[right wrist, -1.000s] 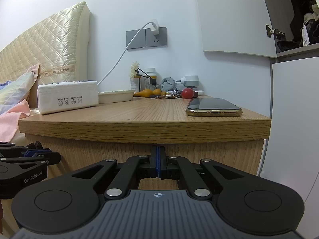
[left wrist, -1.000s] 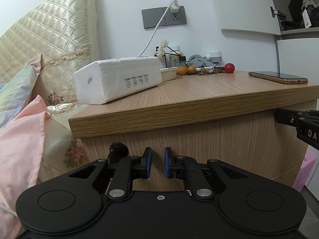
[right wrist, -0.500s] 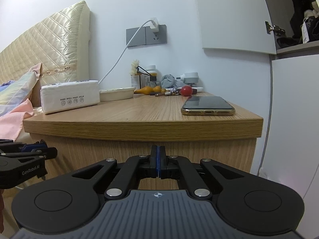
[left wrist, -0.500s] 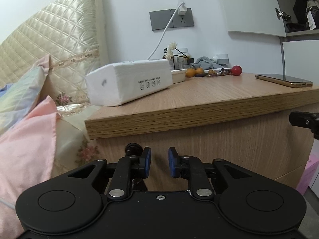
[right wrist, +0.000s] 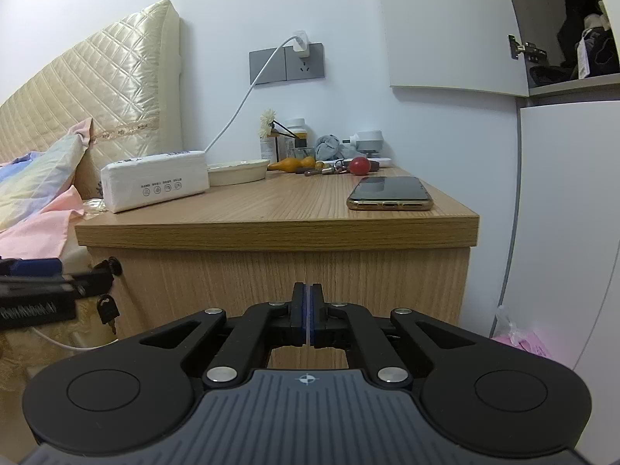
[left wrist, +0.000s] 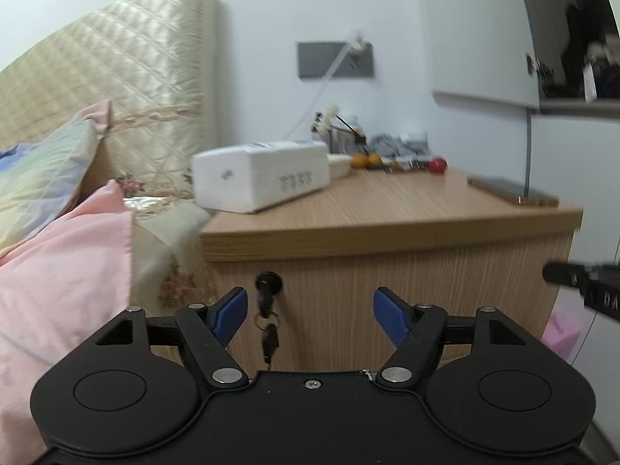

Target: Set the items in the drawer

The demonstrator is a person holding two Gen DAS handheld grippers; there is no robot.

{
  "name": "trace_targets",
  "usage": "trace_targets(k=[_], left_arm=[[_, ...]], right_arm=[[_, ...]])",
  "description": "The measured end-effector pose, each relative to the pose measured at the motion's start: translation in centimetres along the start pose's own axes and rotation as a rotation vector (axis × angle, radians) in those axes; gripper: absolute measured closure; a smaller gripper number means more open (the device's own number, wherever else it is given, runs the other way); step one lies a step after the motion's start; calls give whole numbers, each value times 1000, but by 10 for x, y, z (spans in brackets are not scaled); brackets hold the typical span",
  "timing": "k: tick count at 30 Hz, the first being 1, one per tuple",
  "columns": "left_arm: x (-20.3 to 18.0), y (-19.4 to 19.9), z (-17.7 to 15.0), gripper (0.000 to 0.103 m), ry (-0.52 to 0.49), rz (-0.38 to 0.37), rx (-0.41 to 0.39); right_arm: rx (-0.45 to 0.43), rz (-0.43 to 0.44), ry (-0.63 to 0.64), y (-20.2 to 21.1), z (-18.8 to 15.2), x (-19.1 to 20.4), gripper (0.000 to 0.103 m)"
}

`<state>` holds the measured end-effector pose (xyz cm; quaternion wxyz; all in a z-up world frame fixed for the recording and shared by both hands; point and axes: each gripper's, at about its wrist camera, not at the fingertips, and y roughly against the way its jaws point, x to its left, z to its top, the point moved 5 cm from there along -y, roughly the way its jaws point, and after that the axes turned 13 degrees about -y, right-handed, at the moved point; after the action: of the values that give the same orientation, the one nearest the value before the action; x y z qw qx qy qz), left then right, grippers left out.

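A wooden nightstand (right wrist: 271, 224) carries a white tissue pack (right wrist: 155, 186), a phone (right wrist: 389, 193), a red ball (right wrist: 359, 165) and small clutter at the back. Its drawer front (left wrist: 387, 302) is closed, with a black key (left wrist: 267, 294) in the lock at the upper left and a second key dangling below. My left gripper (left wrist: 310, 312) is open in front of the drawer, its left blue pad (left wrist: 230, 312) just beside the key. My right gripper (right wrist: 308, 317) is shut, empty, facing the drawer front (right wrist: 279, 271) from a short distance.
A bed with a quilted headboard (right wrist: 89, 108), a pink cloth (left wrist: 58, 271) and pillows lies left of the nightstand. A white wardrobe (right wrist: 562, 213) stands to the right. A charger cable (right wrist: 240, 108) runs from the wall socket. Something pink (right wrist: 531, 345) sits on the floor at right.
My left gripper has opened wide and drawn back and left, bringing the key in the drawer lock into view beside its left pad. The right gripper has backed away slightly, still shut.
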<state>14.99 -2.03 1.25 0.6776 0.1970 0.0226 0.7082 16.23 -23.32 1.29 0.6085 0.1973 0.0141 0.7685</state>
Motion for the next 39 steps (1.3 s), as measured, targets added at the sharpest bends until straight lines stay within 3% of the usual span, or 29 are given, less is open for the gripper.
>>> trace_targets(k=[1,3,5,6,7,12,19,30,39], left_arm=[[3,5,1,20,8,-3,-5],[8,14,1,17,16,-4,-14],[13,23,2,15,30,2,-26],[15,28,1,14,37,6,-33],[17,34,1,12,41,9,-40],[18,57,-5,9,44,2,-61],[16,78,-11,4,19,4,-75],[8,109,-21,2,21,-15,-119],[9,133,-31,2,41,14,-157]], right_arm=[[7,8,-6,3,0,1,99],[17,22,-14,9,0,2,93],[15,25,-19,16,-1,3,70],[13,27,-21,20,-1,4,48],[12,29,-24,23,-1,4,40],[-19,45,6,40,0,12,40],[-64,66,18,62,0,19,19],[-114,101,13,92,0,25,1],[-122,102,5,113,-16,23,0]])
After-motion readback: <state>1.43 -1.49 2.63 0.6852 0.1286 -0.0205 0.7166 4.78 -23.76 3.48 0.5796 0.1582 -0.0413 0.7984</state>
